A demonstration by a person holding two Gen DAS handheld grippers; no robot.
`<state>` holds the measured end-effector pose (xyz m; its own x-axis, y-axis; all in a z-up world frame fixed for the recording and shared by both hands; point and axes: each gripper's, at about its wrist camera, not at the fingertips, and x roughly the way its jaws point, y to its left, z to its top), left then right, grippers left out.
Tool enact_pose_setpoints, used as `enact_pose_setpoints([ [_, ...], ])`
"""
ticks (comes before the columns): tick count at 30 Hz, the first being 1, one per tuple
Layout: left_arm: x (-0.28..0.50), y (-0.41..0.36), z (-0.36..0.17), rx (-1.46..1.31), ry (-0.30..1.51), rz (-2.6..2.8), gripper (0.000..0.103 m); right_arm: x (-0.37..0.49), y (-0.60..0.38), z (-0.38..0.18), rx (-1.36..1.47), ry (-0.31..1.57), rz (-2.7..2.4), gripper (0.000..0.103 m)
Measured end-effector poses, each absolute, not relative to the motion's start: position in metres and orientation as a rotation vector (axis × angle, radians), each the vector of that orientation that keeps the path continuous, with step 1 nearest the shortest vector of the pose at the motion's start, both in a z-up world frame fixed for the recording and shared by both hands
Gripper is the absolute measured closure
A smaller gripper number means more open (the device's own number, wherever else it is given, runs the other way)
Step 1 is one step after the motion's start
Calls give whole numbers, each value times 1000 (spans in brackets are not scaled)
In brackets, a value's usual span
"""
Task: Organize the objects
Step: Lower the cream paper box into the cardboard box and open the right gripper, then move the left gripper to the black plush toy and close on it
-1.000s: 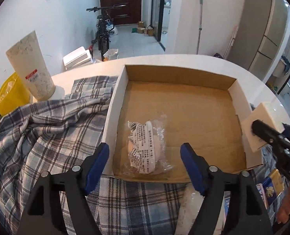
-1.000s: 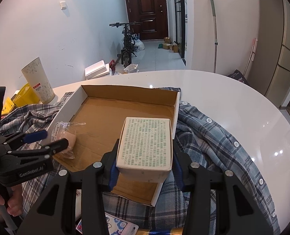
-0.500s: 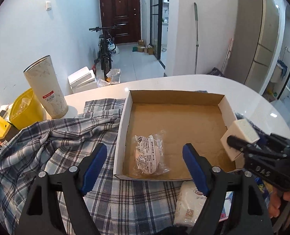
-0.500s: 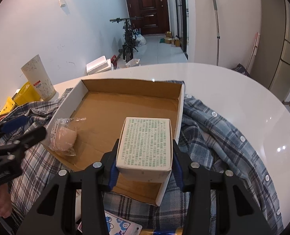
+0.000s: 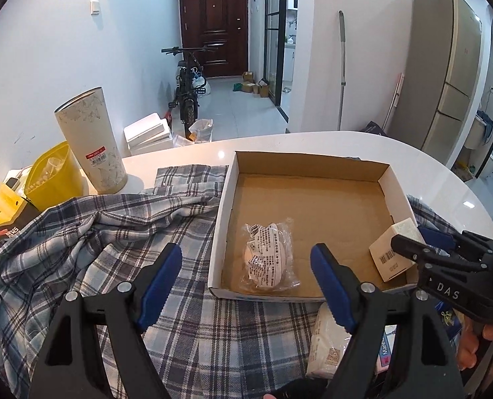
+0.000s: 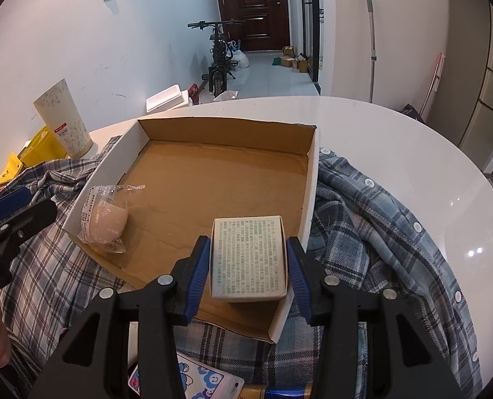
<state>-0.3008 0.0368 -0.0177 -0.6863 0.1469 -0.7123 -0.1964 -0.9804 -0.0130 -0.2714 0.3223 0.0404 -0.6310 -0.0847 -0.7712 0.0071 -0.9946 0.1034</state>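
A shallow cardboard box (image 5: pixel 228 199) (image 6: pixel 313 179) lies on a plaid shirt (image 5: pixel 96 232) on a white round table. A clear packet with a pinkish item (image 5: pixel 269 259) (image 6: pixel 105 214) lies in the box's near left corner. My right gripper (image 6: pixel 248 262) is shut on a small white printed carton (image 6: pixel 248 259) (image 5: pixel 393 256) and holds it low inside the box's near right corner. My left gripper (image 5: pixel 246 276) is open and empty, just in front of the box's near wall, in line with the packet.
A tall cream cup (image 5: pixel 91 143) and a yellow bag (image 5: pixel 52 179) stand at the left. A white pouch (image 5: pixel 326 349) and printed packs (image 6: pixel 200 379) lie on the shirt in front of the box. A blue plaid shirt (image 6: pixel 379 226) lies right of the box.
My right gripper has carried the carton forward and down into the box's near right corner. My left gripper has drawn back and up from the packet, still open.
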Motion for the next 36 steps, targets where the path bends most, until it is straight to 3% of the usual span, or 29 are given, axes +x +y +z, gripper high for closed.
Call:
enact_pose_setpoints([
  [5,-292,36,-9,-1109,84,2727,21,-264,326,57,1248,-179,-2806,47],
  [13,-254,35,29,-965,-2,2706,21,-238,333,100,1063,-214,-2843,41],
  [27,-177,41,77,-710,-7,2730,21,-159,333,153,811,-197,-2837,41],
  [36,-122,31,85,-593,-20,2820,16,-118,332,154,745,-138,-2860,40],
])
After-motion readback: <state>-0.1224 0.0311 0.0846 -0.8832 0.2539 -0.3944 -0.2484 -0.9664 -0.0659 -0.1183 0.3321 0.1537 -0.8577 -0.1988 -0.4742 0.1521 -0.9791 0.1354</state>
